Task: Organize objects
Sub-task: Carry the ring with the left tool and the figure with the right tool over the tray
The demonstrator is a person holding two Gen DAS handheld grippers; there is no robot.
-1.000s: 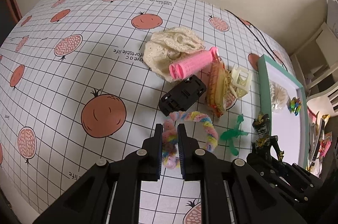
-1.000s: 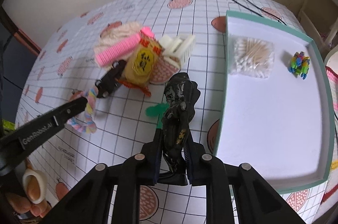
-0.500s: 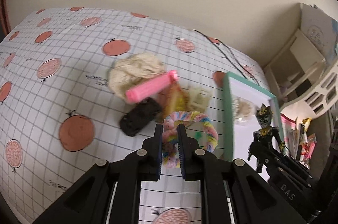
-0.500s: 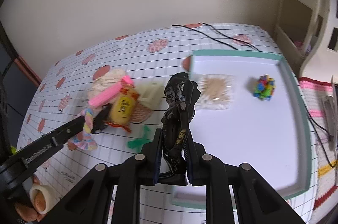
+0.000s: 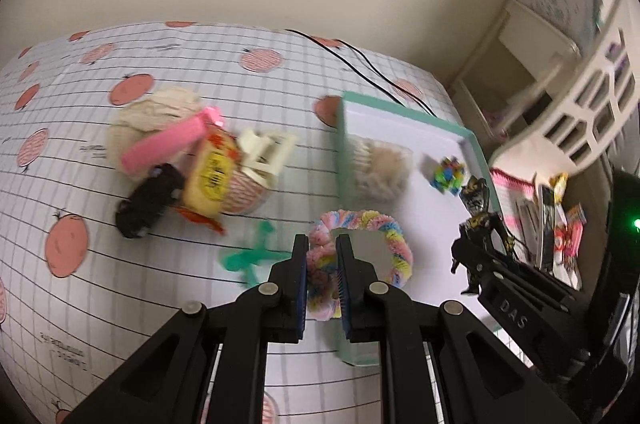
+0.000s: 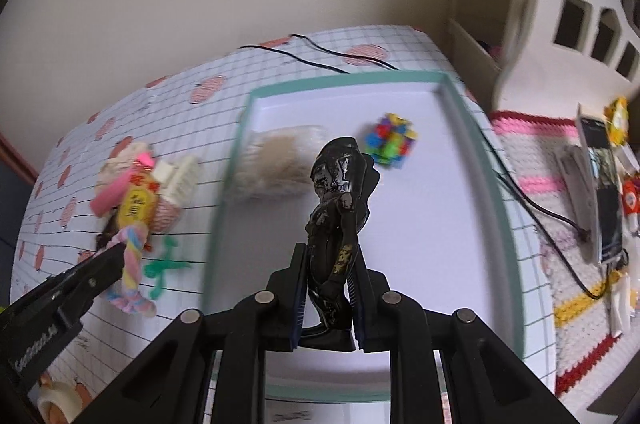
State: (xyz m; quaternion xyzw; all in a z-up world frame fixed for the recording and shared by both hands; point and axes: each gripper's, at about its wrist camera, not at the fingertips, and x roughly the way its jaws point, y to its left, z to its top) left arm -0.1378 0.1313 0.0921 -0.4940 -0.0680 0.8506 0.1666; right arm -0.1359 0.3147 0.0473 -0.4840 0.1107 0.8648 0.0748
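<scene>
My left gripper (image 5: 322, 248) is shut on a pastel fuzzy ring (image 5: 376, 224), held in the air above the near left rim of the teal-edged white tray (image 5: 404, 113). My right gripper (image 6: 329, 256) is shut on a black and gold action figure (image 6: 340, 183), held upright over the tray (image 6: 344, 81). In the right wrist view the left gripper (image 6: 116, 250) and the fuzzy ring (image 6: 132, 264) show at the left. The figure (image 5: 478, 220) also appears at the right of the left wrist view.
A bag of cotton swabs (image 6: 280, 159) and a colourful block toy (image 6: 390, 139) lie in the tray. Left of it on the fruit-print cloth sit a pink roller (image 5: 164, 145), yellow packet (image 5: 212, 179), cream clip (image 5: 266, 153), black clip (image 5: 150, 199), green clip (image 5: 250, 256). A cable (image 6: 548, 207) trails right.
Both grippers have moved right toward the tray, each still gripping its object. The figure now hangs over the tray's middle; the ring has reached the tray's left rim.
</scene>
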